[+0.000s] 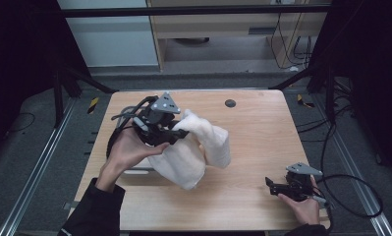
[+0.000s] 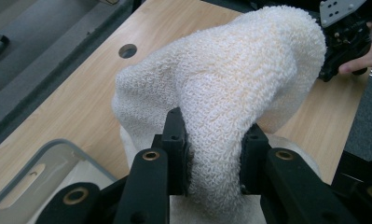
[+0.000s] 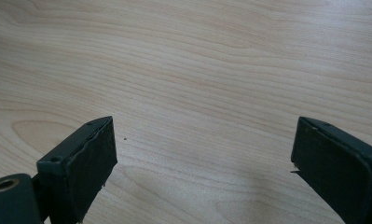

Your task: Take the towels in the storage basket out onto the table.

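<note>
While the left hand-held gripper (image 1: 176, 132) clamps a fold of the white towel (image 1: 193, 150) and holds it raised above the counter (image 1: 252, 137), a grey tray (image 2: 48, 154) lies beneath; the right hand-held gripper (image 1: 271, 184) rests apart, jaws spread wide.

A pale wooden table (image 1: 252, 132) fills the middle of the frame, a small dark round hole (image 1: 230, 103) near its upper edge, a clear grey-rimmed tray (image 2: 32, 175) at its lower left, and a white towel (image 1: 191, 150) touching it at centre.
</note>
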Available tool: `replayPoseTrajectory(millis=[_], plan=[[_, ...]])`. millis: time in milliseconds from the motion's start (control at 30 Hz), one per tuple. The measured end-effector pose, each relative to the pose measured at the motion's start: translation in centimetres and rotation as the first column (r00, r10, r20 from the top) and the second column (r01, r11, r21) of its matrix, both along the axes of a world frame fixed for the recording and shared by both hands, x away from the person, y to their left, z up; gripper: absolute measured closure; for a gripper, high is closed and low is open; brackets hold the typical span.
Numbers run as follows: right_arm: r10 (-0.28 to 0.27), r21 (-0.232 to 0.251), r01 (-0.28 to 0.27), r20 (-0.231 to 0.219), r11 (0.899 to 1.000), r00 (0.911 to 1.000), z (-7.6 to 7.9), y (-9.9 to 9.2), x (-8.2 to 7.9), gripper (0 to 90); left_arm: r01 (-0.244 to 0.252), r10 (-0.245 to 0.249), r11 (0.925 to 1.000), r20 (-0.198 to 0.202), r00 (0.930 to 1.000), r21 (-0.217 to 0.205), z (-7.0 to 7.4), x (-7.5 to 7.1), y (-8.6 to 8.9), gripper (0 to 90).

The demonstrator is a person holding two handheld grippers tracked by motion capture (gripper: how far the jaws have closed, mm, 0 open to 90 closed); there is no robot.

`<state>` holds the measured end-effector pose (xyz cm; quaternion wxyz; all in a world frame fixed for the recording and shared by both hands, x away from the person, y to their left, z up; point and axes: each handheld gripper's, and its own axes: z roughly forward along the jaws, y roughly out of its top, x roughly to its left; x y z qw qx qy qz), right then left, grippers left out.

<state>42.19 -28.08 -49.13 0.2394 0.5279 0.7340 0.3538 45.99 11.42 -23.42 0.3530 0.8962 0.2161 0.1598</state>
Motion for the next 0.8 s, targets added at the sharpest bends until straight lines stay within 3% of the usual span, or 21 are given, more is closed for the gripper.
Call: replayPoseTrajectory(millis=[267, 800], plan=[[0.004, -0.002, -0.004, 0.014, 1.0, 0.9999, 0.1, -0.1, -0.1, 6.7, 0.033, -0.033, 0.9995, -0.013, 0.9994, 0.005, -1.8, 0.7, -2.0, 69.8], [-0.001, -0.001, 0.001, 0.014, 1.0, 0.9999, 0.1, -0.1, -0.1, 6.7, 0.048, -0.045, 0.9965, -0.052, 0.9976, 0.068, -6.4, 3.5, -5.1, 69.8]])
